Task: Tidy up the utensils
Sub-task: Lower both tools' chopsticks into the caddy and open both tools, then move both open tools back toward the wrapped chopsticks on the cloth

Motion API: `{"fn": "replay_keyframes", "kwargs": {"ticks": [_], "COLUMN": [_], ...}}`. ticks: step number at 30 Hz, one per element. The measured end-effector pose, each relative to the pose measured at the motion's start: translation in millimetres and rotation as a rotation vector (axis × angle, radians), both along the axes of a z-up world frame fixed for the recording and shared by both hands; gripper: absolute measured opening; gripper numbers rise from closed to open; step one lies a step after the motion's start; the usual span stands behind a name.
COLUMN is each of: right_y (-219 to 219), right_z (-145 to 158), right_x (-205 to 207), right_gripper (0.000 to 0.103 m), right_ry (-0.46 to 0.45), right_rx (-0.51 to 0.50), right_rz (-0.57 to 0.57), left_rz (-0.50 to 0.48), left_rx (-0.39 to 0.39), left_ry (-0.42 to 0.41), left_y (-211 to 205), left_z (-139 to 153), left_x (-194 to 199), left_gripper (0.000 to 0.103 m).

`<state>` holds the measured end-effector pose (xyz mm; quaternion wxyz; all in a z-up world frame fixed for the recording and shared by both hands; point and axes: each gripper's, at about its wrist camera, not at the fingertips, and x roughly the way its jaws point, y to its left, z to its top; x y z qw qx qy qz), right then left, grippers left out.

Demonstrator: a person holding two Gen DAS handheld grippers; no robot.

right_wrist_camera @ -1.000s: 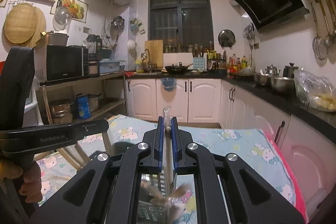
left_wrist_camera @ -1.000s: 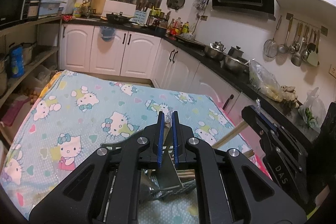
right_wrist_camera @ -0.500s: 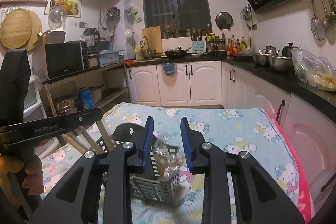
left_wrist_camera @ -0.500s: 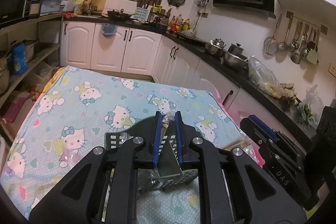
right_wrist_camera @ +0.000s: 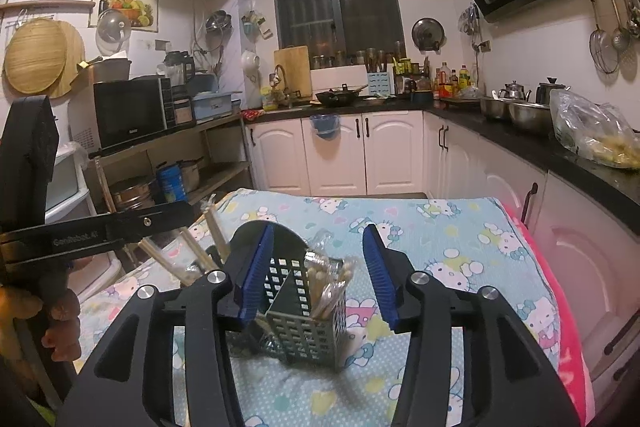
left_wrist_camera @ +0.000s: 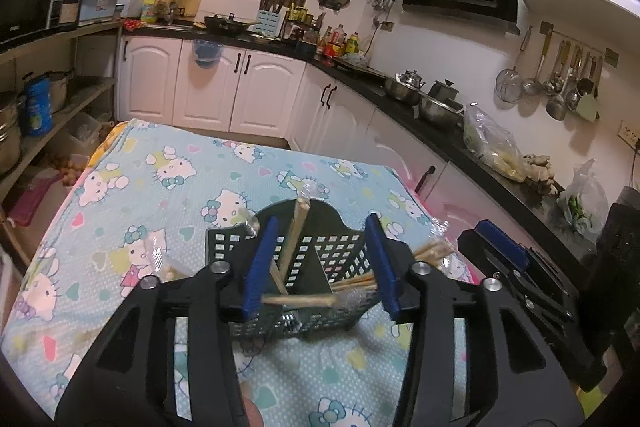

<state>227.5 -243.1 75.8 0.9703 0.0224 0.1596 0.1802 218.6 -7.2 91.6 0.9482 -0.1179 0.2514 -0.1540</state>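
Here the left gripper (left_wrist_camera: 320,263) and right gripper (right_wrist_camera: 318,269) both have jaws opening, about half apart, nothing pressed between the pads. Best to let them part fully before drawing back, so no wrapper snags. Just beyond, the perforated utensil caddy (right_wrist_camera: 304,311) stands on the cartoon-print cloth (right_wrist_camera: 440,227); its wrapped chopsticks (right_wrist_camera: 330,285) lean upward, one bundle (left_wrist_camera: 298,301) lying crosswise.

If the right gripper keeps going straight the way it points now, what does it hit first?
Most likely the wrapped chopsticks standing in the black slotted caddy, which sits directly between the right gripper's opening jaws. Depth is hard to judge; the caddy's rim might come first.
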Motion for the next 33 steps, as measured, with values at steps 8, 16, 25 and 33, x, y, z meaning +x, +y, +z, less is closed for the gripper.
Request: {"fn": "replay_keyframes", "kwargs": {"ticks": [8, 16, 25, 33], "right_y": [-2.4, -8.0, -12.4, -9.9], "right_z": [-2.3, -8.9, -20.6, -28.7], "right_x": [-15.0, -35.2, -56.4, -69.1], "right_gripper": [0.051, 0.058, 0.064, 0.065], "right_ry": [0.012, 0.026, 0.068, 0.102], "right_rx": [0.006, 0.005, 0.010, 0.002], "right_rz": [-0.002, 0.000, 0.010, 0.023], "left_rz": [-0.002, 0.014, 0.038, 0.049], "left_rx": [-0.003, -0.008, -0.020, -0.023], "left_ry": [-0.009, -0.008, 0.016, 0.052], "left_y": [4.7, 14.2, 24.9, 28.0], "left_z": [1.3, -6.2, -19.4, -35.9], "left_x": [-20.4, -38.9, -58.6, -69.2], "left_gripper": [0.055, 0.070, 0.086, 0.089]}}
